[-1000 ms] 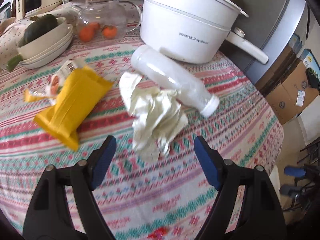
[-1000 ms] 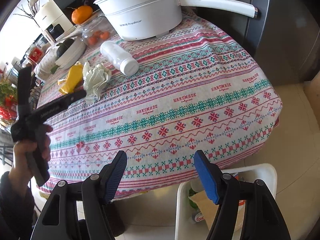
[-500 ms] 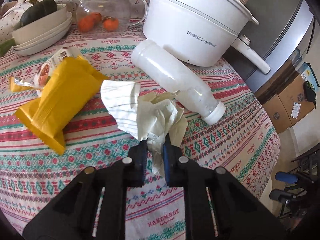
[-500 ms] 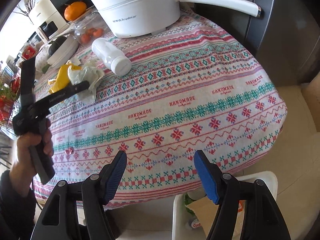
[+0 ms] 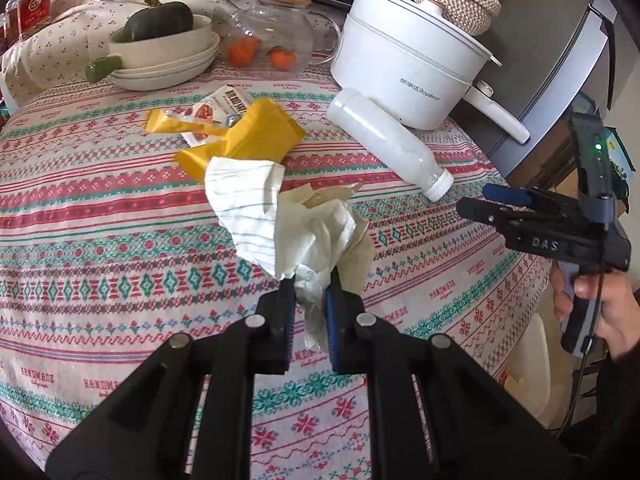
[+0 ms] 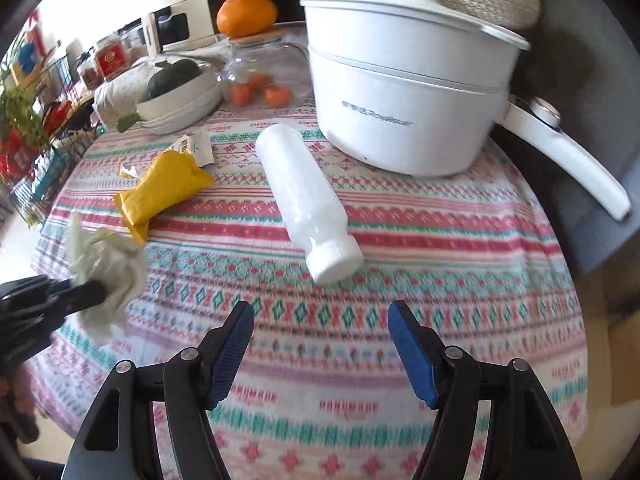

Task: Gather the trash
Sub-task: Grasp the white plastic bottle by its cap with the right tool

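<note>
- My left gripper is clenched on the crumpled paper wad, pinching its lower tail so the bulk hangs clear above the patterned table for carrying off.
- My right gripper has its fingers released and empty, aimed at the white plastic bottle lying on its side at twelve o'clock, cap toward me, likely my next pickup.
- A yellow wrapper lies at ten o'clock, beside the bottle.

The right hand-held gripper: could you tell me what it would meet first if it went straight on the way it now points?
Most likely the white bottle, cap end first; it lies on the tablecloth ahead of the open right hand-held gripper. Depth is unclear, so it could touch the cloth first.
</note>
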Demonstrator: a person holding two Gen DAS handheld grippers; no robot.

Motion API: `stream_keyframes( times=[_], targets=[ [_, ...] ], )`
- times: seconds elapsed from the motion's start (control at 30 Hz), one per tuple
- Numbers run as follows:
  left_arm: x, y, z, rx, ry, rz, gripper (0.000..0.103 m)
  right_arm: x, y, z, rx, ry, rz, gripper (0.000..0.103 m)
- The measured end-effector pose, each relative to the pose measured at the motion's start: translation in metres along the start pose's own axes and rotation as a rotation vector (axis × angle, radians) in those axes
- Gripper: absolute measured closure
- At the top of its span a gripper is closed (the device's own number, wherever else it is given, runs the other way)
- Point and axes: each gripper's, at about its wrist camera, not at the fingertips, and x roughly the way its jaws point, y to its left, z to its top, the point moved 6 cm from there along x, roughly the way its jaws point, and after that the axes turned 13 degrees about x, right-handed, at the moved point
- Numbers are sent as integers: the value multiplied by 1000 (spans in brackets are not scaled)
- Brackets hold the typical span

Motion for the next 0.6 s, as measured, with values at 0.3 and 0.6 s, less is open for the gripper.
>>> stream_keyframes(
  times=[0.3,0.6],
  targets=[
    [11,22,-16,-57,35,-11,88,50,9,18,-148,-23,-32,36],
    [22,18,-14,-52,53,20,88,60,18,20,-179,-40,-14,61]
  ],
)
